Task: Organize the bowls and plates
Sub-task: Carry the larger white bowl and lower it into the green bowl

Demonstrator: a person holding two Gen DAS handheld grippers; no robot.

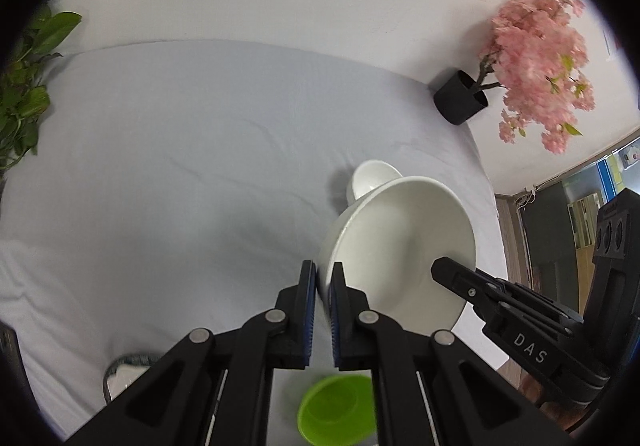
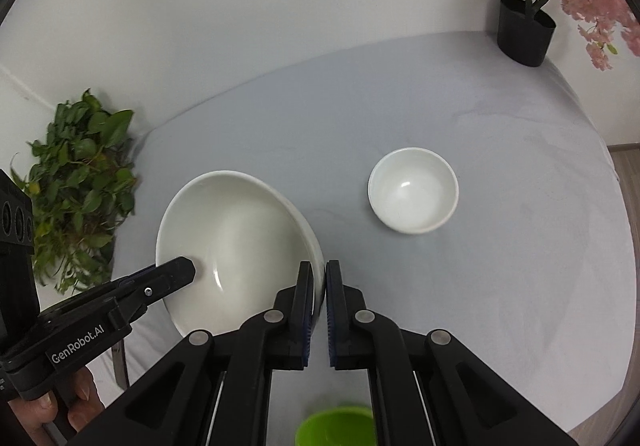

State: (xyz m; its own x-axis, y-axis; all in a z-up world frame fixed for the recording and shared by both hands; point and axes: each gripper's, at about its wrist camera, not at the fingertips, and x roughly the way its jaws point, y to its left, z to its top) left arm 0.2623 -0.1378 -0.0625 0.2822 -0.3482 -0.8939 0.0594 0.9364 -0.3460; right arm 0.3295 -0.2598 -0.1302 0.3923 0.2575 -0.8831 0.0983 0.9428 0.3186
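Over grey-clothed surface [image 2: 500,266], centre-left: large white bowl [image 2: 236,242] held tilted, clear of cloth. Left gripper [image 1: 324,278] jaws narrow, pinching bowl's left rim; right gripper [image 2: 319,278] jaws narrow, pinching opposite rim. Right of it, farther: small white bowl [image 2: 413,190] upright, alone on cloth. Near edge, below jaws: green bowl [image 2: 336,426], partly hidden. Judgement: early stage; no stack visible, three bowls separate, nesting left to do. No plates in view.
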